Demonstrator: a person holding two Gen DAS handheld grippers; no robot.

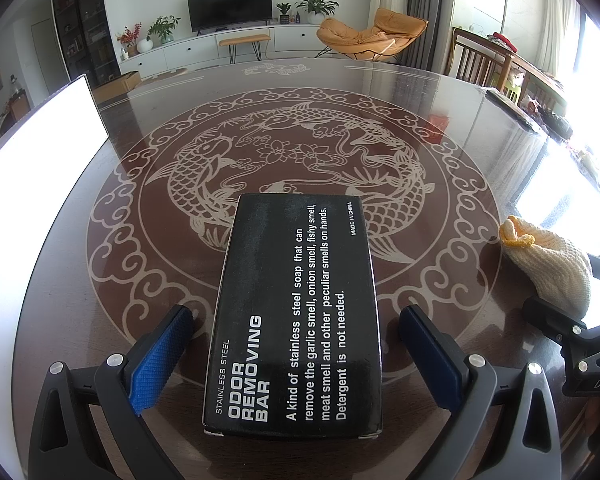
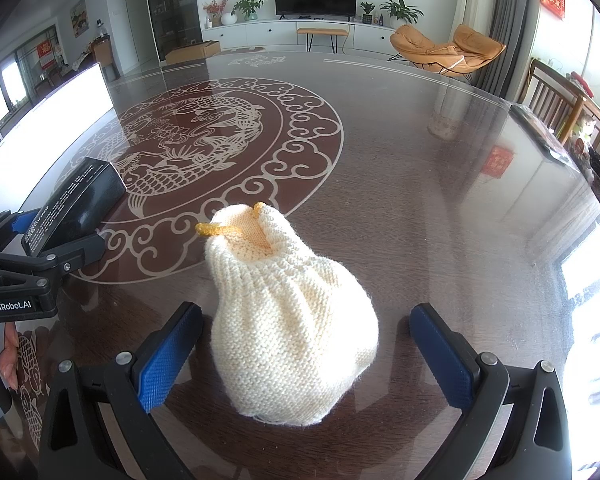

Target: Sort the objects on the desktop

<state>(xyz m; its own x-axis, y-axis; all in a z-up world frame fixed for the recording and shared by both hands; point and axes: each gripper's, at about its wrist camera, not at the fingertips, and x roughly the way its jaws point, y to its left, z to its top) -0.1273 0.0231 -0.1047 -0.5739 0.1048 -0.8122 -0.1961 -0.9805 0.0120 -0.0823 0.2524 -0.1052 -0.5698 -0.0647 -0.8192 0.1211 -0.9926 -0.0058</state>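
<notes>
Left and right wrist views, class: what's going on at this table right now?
A person holds a two-finger tool in each hand over a glass-topped table with a carp design. The left tool sits open around a black box labelled "odor removing bar", with a gap on both sides. The right tool is open around a cream knitted pouch with a yellow drawstring. Both items rest on the table; neither is gripped yet.
</notes>
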